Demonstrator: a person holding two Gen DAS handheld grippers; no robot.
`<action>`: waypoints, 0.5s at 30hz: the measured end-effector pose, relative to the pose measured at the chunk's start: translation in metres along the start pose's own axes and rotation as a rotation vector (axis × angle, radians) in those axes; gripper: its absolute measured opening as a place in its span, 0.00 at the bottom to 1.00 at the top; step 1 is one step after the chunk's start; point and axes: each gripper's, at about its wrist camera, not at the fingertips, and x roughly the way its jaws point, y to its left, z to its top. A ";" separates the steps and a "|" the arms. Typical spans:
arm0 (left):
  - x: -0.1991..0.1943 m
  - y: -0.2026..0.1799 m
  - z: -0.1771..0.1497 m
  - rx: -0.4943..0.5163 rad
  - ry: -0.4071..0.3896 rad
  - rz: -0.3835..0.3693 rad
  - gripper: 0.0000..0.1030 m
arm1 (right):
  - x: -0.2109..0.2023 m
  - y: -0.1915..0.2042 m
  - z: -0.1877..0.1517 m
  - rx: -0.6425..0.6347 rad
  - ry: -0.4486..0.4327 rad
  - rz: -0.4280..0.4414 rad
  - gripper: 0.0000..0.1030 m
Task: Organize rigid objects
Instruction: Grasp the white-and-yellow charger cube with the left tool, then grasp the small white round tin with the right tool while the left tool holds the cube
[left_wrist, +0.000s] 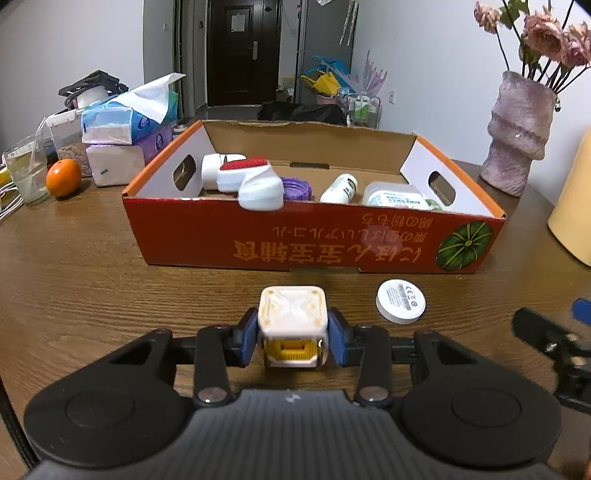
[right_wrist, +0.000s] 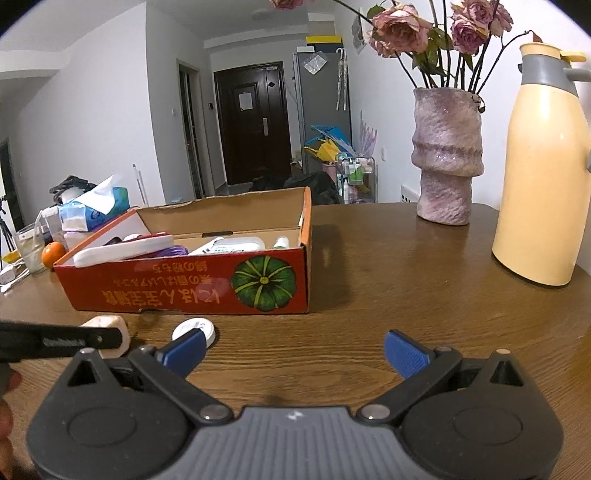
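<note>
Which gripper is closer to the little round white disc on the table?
Right. The right gripper has one blue finger just in front of the white disc; the left gripper sits beside it, holding a white cube.

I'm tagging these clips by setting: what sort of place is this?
Most likely a lived-in flat: a wooden table with a vase of dried roses, a thermos jug and an entrance door down the hallway.

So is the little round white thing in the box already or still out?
Still out. The round white disc lies flat on the wooden table, in front of the red cardboard box, not inside it.
</note>
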 end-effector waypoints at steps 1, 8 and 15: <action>-0.001 0.001 0.000 0.004 0.000 0.000 0.38 | 0.001 0.002 -0.001 -0.001 0.004 -0.001 1.00; -0.005 0.015 0.000 0.002 0.005 -0.016 0.38 | 0.009 0.017 -0.003 -0.001 0.023 -0.009 1.00; -0.019 0.040 0.006 -0.011 -0.034 -0.028 0.38 | 0.019 0.035 -0.006 -0.008 0.043 -0.009 1.00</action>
